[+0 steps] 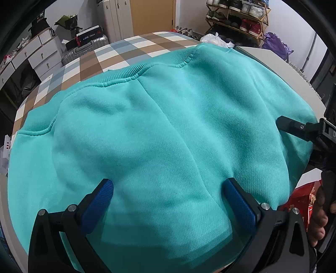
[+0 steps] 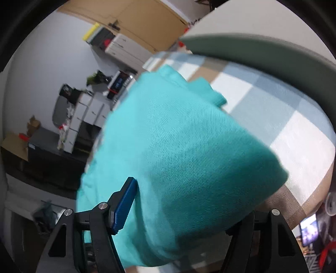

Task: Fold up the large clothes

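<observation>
A teal sweatshirt [image 1: 157, 126] lies spread over the checkered tablecloth [image 1: 130, 52], its ribbed hem at the far side. My left gripper [image 1: 168, 201] hovers open over the near part of the cloth, and its blue pads [image 1: 98, 205] stand wide apart. My right gripper [image 1: 294, 127] reaches in at the sweatshirt's right edge. In the right wrist view a thick bunched fold of the sweatshirt [image 2: 178, 147] fills my right gripper [image 2: 189, 199]. The left blue pad [image 2: 126, 205] presses against the fold, and the cloth hides the other finger.
A hand [image 1: 319, 218] holds the right gripper's handle beside a red bag [image 1: 302, 199]. Beyond the table are a shoe rack [image 1: 237, 16], a white plastic bag [image 1: 212, 40], a suitcase [image 1: 84, 48] and drawers [image 1: 31, 56]. A grey-green panel [image 2: 252, 48] borders the table's far side.
</observation>
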{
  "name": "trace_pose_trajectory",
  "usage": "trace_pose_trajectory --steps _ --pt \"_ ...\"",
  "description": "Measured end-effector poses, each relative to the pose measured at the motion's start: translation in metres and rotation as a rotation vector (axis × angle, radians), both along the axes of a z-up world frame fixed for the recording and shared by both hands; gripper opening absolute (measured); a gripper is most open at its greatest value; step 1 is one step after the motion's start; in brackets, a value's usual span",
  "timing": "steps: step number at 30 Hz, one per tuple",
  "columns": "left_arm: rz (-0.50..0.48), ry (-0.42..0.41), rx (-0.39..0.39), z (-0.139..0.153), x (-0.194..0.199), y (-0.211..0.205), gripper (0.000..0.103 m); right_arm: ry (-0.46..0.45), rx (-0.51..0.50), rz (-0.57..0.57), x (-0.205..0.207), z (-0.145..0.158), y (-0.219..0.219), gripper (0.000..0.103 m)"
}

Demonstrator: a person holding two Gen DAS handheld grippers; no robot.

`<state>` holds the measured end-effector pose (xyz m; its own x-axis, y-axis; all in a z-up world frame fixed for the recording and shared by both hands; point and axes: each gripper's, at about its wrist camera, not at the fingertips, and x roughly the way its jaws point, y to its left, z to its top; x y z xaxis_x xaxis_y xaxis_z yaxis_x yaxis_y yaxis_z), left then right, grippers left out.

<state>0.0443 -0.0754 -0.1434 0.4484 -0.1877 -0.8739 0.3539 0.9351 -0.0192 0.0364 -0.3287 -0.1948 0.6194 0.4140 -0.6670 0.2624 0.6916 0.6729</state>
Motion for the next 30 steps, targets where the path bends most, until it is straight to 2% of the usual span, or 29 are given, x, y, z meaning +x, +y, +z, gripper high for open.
trace_pose_trajectory --steps 3,5,7,10,12,17,21,24,27,28,30 --pt "0.000 -0.003 -0.001 0.000 0.000 0.000 0.103 -0.011 -0.025 -0.003 0.001 0.001 0.003 0.071" --pt "-0.001 -0.005 -0.003 0.000 0.000 0.001 0.103 -0.019 -0.058 0.004 0.003 0.005 0.005 0.063" --pt "-0.002 -0.009 -0.004 0.000 0.000 0.001 0.102 -0.070 -0.155 0.037 0.004 0.022 0.016 0.037" --pt "-0.006 -0.016 -0.006 0.001 0.001 -0.001 0.103 -0.153 -0.324 0.102 0.008 0.048 0.038 0.024" --pt "-0.003 -0.016 -0.010 0.001 0.004 -0.004 0.102 -0.193 -0.404 0.137 0.006 0.056 0.045 0.022" --pt "-0.016 -0.007 -0.029 0.002 0.011 -0.024 0.102 -0.226 -0.437 0.159 0.012 0.062 0.036 0.019" --pt "-0.066 -0.004 -0.055 0.003 0.020 -0.056 0.102 -0.253 -0.510 0.170 0.014 0.072 0.022 0.018" --pt "-0.107 0.050 -0.094 0.018 0.033 -0.067 0.102 -0.256 -0.555 0.161 0.016 0.079 0.003 0.018" --pt "-0.051 -0.064 -0.154 0.049 0.034 -0.055 0.102 -0.255 -0.568 0.173 0.019 0.080 -0.012 0.018" --pt "-0.029 -0.083 -0.150 0.053 0.038 -0.053 0.102 -0.260 -0.569 0.183 0.018 0.079 -0.014 0.018" --pt "0.013 -0.062 -0.101 0.045 0.058 -0.058 0.102 -0.269 -0.597 0.207 0.015 0.076 -0.011 0.018"
